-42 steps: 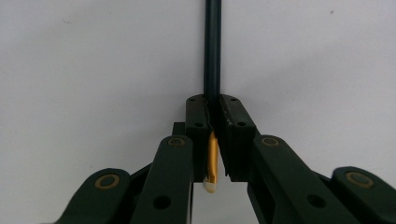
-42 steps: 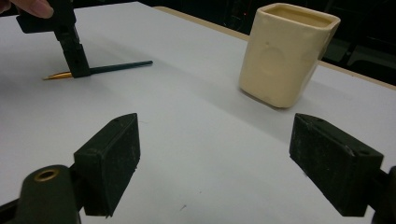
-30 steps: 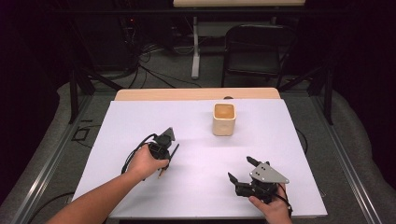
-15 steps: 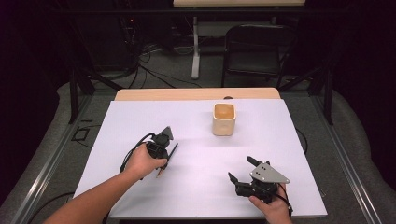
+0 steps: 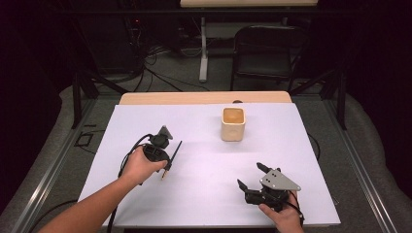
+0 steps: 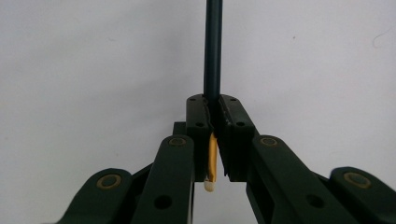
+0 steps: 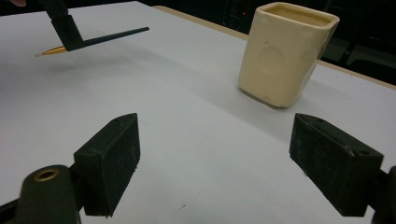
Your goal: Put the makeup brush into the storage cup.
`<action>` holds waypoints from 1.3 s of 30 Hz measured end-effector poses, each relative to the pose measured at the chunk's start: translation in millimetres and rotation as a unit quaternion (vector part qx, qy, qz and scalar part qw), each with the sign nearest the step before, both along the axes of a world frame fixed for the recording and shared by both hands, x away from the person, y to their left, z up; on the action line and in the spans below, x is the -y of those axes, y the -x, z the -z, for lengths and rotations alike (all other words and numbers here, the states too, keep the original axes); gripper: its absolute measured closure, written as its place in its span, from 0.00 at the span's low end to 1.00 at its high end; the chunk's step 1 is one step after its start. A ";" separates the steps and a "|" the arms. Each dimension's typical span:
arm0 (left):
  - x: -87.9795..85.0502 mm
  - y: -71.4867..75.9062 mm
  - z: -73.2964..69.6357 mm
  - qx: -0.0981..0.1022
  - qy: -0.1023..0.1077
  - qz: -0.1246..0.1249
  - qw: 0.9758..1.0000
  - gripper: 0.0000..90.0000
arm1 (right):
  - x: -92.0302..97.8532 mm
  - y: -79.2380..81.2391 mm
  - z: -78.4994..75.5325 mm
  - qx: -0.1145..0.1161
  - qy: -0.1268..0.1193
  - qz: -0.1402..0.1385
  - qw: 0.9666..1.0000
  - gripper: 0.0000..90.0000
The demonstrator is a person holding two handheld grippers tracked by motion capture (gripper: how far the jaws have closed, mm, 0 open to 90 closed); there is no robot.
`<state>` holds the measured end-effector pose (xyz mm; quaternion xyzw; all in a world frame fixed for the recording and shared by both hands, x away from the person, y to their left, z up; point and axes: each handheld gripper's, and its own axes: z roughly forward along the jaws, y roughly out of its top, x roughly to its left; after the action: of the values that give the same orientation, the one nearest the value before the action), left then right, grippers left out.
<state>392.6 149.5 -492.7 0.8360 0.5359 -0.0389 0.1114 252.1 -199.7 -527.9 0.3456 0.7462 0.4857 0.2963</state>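
My left gripper (image 5: 166, 161) is shut on a slim dark pen (image 5: 172, 156) with a gold tip, held a little above the white table (image 5: 209, 160) at the left. In the left gripper view the jaws (image 6: 215, 106) clamp the pen (image 6: 213, 46), whose shaft points away while the gold tip pokes back between them. The right gripper view shows the pen (image 7: 112, 36) hanging level over its shadow, held in the left gripper (image 7: 65, 25). My right gripper (image 5: 249, 174) rests near the front right edge, open and holding nothing (image 7: 215, 158).
A cream square cup (image 5: 232, 124) stands upright at the middle back of the table, ahead and to the right in the right gripper view (image 7: 285, 51). A black chair (image 5: 267, 48) and cables lie on the floor beyond the table's far edge.
The left gripper has lifted slightly with the pen still in it. The right gripper has not moved.
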 end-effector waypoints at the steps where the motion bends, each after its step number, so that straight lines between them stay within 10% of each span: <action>1: -1.0 0.7 -1.5 0.005 0.006 -0.001 1.000 0.93 | 0.0 -0.1 0.1 0.000 0.000 0.000 1.000 0.18; 22: -7.0 11.3 -15.0 0.054 0.042 0.026 0.997 0.93 | -0.6 0.1 0.5 -0.003 0.000 0.001 1.000 0.18; 39: -23.7 23.1 -34.1 0.136 0.103 0.031 0.985 0.93 | -0.9 -0.1 1.0 -0.005 0.002 0.002 1.000 0.18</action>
<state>369.4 173.2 -458.6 0.8338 0.4829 0.0166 0.2669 252.1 -198.8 -528.9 0.3495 0.7478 0.4820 0.2939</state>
